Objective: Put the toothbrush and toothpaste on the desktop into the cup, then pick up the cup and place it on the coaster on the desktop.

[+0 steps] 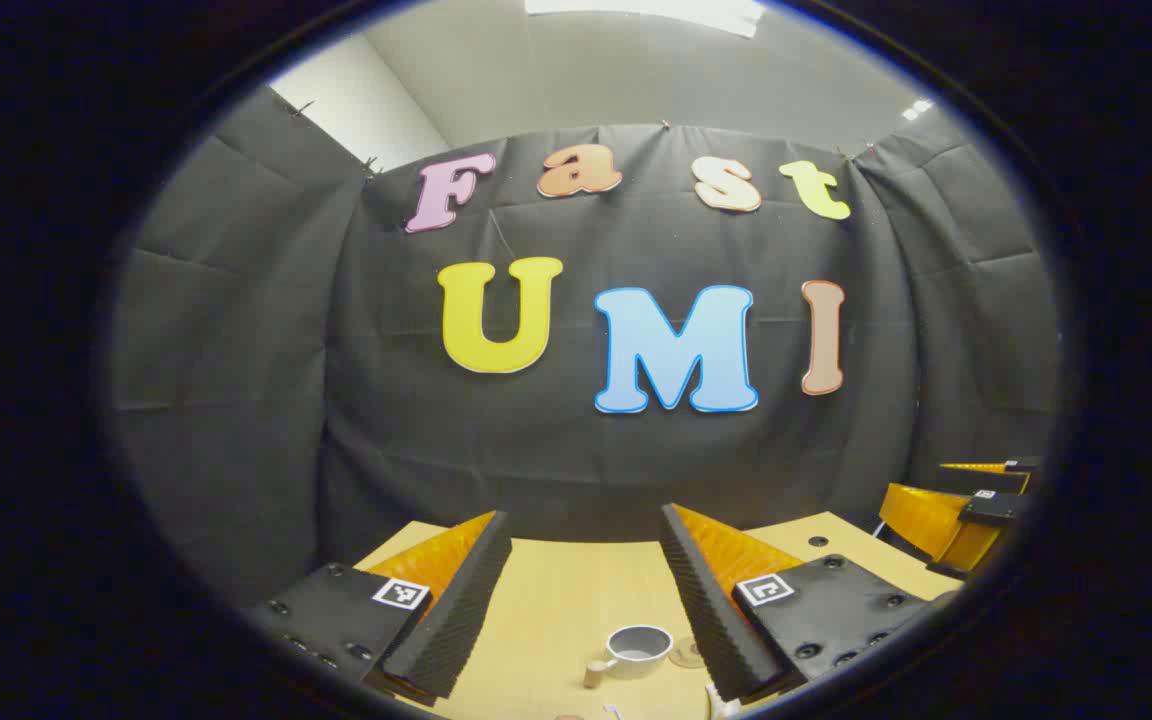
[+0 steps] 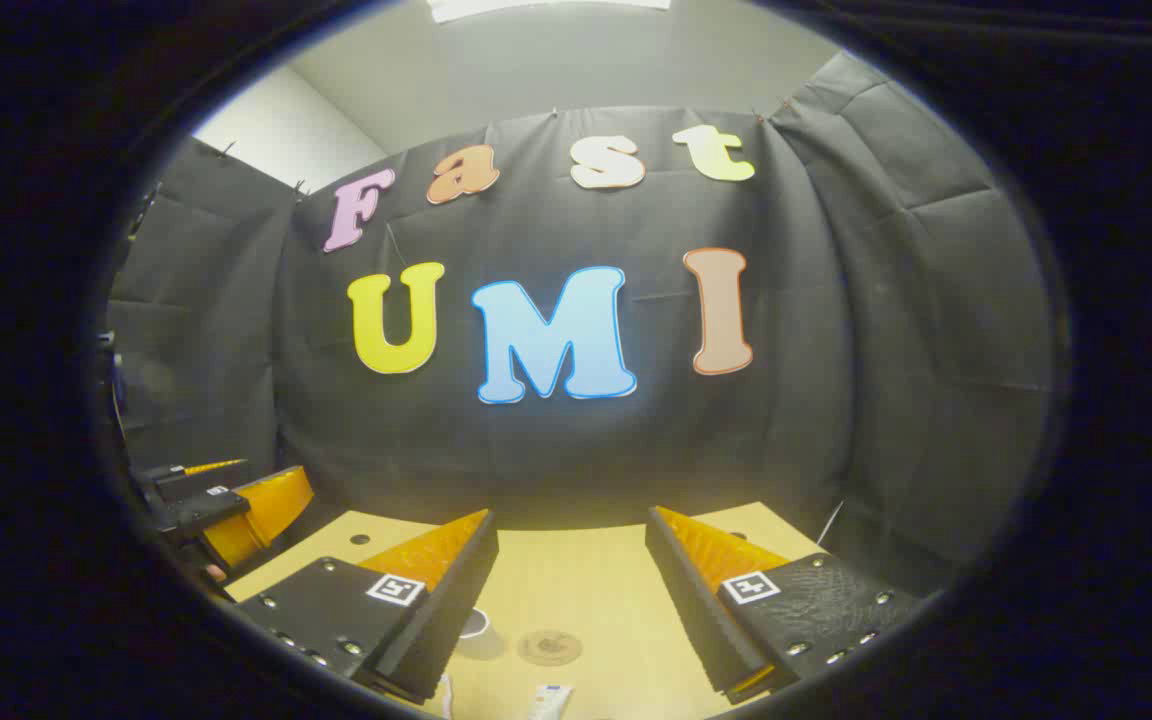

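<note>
In the left gripper view, the left tongs (image 1: 586, 600) hang spread and empty above the table (image 1: 556, 610); the cup (image 1: 639, 650) sits below between them, handle toward the camera.

In the right gripper view, the right tongs (image 2: 571, 590) gape empty too, over the coaster (image 2: 549, 646), with the toothpaste (image 2: 548, 702) nearer (barely visible). Descending from this height risks knocking the cup over.

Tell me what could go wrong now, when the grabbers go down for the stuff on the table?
1. The cup stands close beside the coaster; a hand-held gripper coming down might bump the cup and tip it.
2. The toothpaste lies at the very bottom of the right gripper view, hard to see, so the open right hand-held gripper could miss it.
3. Both open hand-held grippers hang near each other over the table; they might knock together.
</note>
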